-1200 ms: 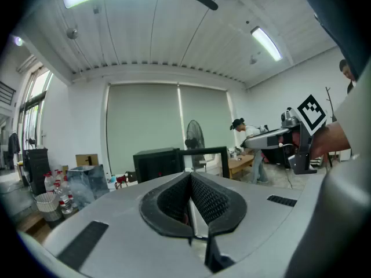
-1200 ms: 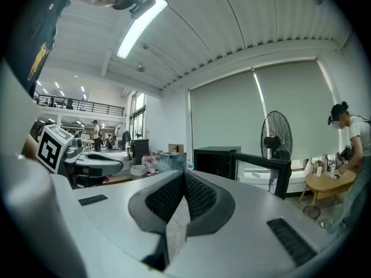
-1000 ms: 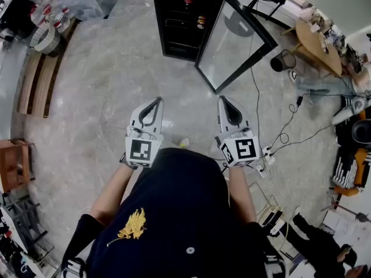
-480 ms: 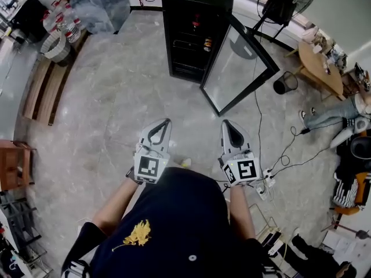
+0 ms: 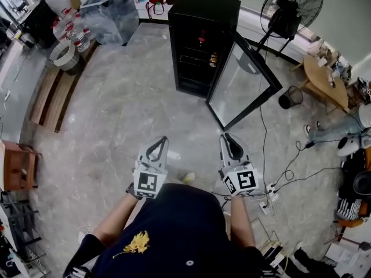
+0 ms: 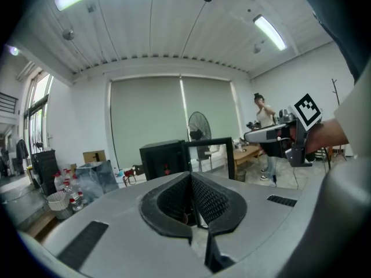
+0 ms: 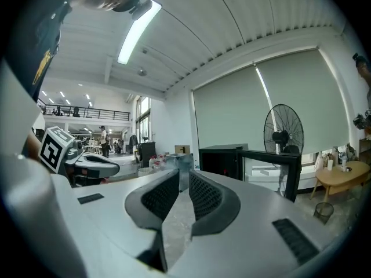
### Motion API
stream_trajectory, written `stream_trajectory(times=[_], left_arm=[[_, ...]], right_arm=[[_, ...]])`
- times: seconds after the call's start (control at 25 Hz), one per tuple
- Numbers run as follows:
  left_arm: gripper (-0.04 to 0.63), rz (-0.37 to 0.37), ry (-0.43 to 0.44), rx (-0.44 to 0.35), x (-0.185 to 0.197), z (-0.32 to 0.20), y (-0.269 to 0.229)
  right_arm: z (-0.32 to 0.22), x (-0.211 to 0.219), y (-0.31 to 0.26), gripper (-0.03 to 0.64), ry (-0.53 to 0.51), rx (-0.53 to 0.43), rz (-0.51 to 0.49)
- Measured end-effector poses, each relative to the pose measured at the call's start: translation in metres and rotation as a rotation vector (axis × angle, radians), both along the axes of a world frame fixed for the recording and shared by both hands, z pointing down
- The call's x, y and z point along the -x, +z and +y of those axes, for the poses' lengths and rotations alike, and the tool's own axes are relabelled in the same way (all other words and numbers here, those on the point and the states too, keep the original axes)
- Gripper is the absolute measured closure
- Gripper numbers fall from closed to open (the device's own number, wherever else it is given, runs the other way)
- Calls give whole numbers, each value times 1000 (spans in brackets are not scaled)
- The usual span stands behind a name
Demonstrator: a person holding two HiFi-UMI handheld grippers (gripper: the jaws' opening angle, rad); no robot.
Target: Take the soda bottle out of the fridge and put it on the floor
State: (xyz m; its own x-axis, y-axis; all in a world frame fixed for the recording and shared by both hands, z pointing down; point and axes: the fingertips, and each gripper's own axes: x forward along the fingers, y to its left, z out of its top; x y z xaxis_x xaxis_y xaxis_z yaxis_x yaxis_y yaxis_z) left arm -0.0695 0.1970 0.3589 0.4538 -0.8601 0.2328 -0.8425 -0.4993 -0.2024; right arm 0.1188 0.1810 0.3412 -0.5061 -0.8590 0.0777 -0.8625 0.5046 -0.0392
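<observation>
- grey marble floor [image 5: 116,114]: the place the bottle is to end up.
- black upright fridge [image 5: 203,7]: its glass door [image 5: 243,88] is swung wide. the whole fridge now shows in the head view, where a second ago its top was cut off.
- left gripper [image 5: 164,138]: fingers closed tip to tip, empty.
- right gripper [image 5: 225,136]: fingers have just been opening to a narrow slit with nothing between them, probably readying for the reach.
- dark soda bottle with red label [image 5: 201,39]: on the fridge's upper shelf, well apart from both grippers, not yet taken.
</observation>
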Motion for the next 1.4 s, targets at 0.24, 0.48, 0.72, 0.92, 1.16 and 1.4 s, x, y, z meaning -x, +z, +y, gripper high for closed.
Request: stream_trajectory(times=[0.24,0.48,0.72,0.92,1.16,1.4], left_arm=[[577,-22,-29,7,4,-7,-4],[577,-18,-97,-18,17,-33,-23],[577,-18,-76,-4,22,-65,-23],[577,25,-63,22,31,-105,-11],[577,72,-6,18,51,-177,-17],[577,110,43,27,81,-233,-19]], right_arm=[[-20,-2,-2,494,-23,14,-7],[-43,-1,-3,404,-68,37,-27],[-74,13,-5,360,-81,39,-45],[-103,30,3,331,-35,76,-45],[-158,59,11,330,29,128,-44],[-216,90,15,324,59,153,14]])
